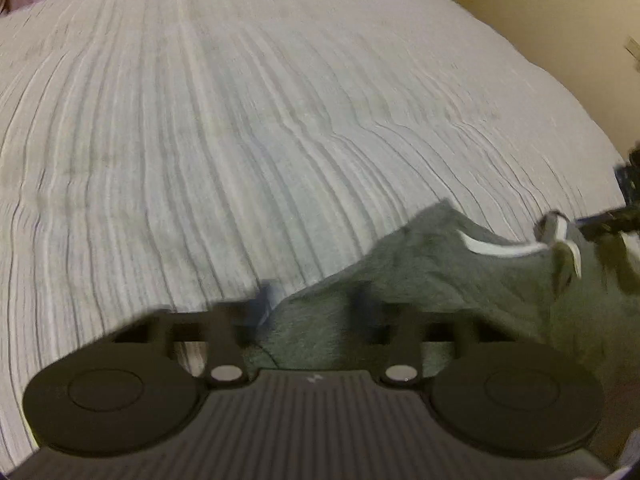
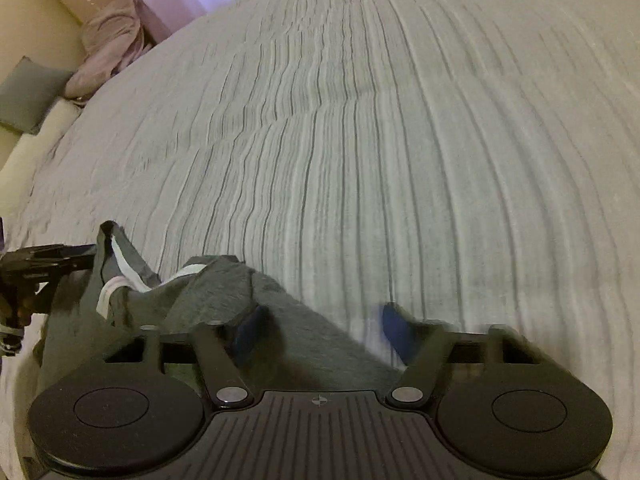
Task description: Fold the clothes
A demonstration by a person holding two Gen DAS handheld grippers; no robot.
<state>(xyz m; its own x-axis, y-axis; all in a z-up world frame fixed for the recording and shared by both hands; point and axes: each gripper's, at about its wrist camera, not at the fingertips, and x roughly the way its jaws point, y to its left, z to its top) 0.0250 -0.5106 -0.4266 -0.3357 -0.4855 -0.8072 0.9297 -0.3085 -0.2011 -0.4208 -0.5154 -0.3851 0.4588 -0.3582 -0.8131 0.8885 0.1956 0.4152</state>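
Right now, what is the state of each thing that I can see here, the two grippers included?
Grey garment: crumpled on the bed, not folded, one part lifted.
White drawstring: loose, lying across the cloth.
Bed cover: spread out, slightly wrinkled.
Left gripper: fingers closed on the garment, though the picture is blurred.
Right gripper: fingers open, the garment's edge between them, not gripped.

Striped grey bedspread (image 2: 360, 160); pink bundle (image 2: 112, 48) and grey cushion (image 2: 28, 96) beside it.
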